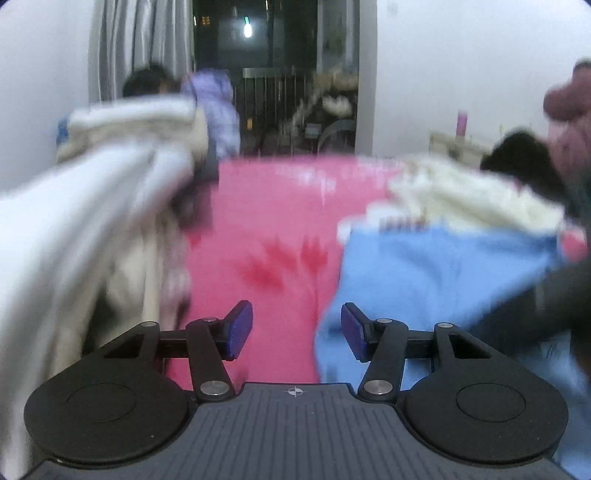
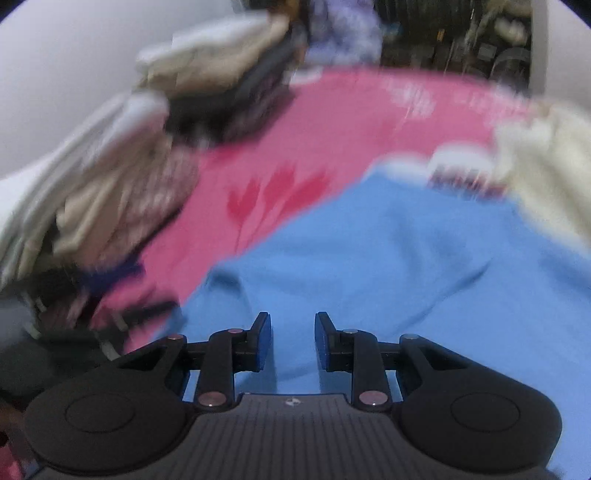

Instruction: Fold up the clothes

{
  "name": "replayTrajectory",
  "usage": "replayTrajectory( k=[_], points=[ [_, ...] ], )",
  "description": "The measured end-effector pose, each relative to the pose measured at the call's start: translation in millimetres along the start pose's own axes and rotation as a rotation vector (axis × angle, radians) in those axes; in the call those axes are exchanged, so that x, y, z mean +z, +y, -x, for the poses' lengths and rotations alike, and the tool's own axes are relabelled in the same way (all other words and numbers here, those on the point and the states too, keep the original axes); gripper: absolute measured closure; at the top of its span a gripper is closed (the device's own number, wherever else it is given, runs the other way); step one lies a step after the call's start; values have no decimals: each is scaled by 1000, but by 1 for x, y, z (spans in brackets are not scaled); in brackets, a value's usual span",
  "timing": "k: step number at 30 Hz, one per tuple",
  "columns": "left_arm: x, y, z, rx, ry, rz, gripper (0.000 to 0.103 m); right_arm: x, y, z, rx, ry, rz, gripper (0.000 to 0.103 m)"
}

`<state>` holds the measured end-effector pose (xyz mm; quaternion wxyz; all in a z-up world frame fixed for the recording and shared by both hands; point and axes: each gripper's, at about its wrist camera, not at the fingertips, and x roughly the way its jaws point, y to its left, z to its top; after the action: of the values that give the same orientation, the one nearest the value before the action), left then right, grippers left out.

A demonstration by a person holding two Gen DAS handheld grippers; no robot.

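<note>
While the blue garment point(image 2: 369, 266) lies spread over the pink floral bedsheet point(image 2: 332, 122) toward its right edge, the right tongs point(image 2: 292, 341) hover above it, narrowly parted and empty; the left tongs point(image 1: 296, 330) gape wider, gripping nothing.

Ahead of you, the pink bedsheet point(image 1: 273, 206) with its red flower print point(image 1: 291, 262) covers the surface, and behind it a grey curtain point(image 1: 140, 44) hangs beside a dark doorway point(image 1: 273, 55) where a bright lamp point(image 1: 247, 27) glows. To your right, a pink bottle point(image 1: 461, 123) stands upright on a pale shelf point(image 1: 454, 144) against the white wall point(image 1: 443, 66). Through the doorway you can see a metal rack point(image 1: 273, 92), though blur hides what it holds.
</note>
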<state>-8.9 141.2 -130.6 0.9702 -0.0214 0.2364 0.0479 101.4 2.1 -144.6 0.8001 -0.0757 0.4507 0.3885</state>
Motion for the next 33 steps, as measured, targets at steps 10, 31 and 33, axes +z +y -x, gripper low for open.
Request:
replayTrajectory(
  k=[10, 31, 33],
  points=[
    [-12, -21, -72, -41, 188, -3, 49, 8, -40, 56, -65, -100, -52, 73],
    [-34, -11, -64, -62, 110, 28, 48, 101, -121, -56, 115, -133, -350, 86],
    [-34, -9, -64, -70, 110, 38, 47, 104, -143, -66, 57, -152, -486, 101]
  ],
)
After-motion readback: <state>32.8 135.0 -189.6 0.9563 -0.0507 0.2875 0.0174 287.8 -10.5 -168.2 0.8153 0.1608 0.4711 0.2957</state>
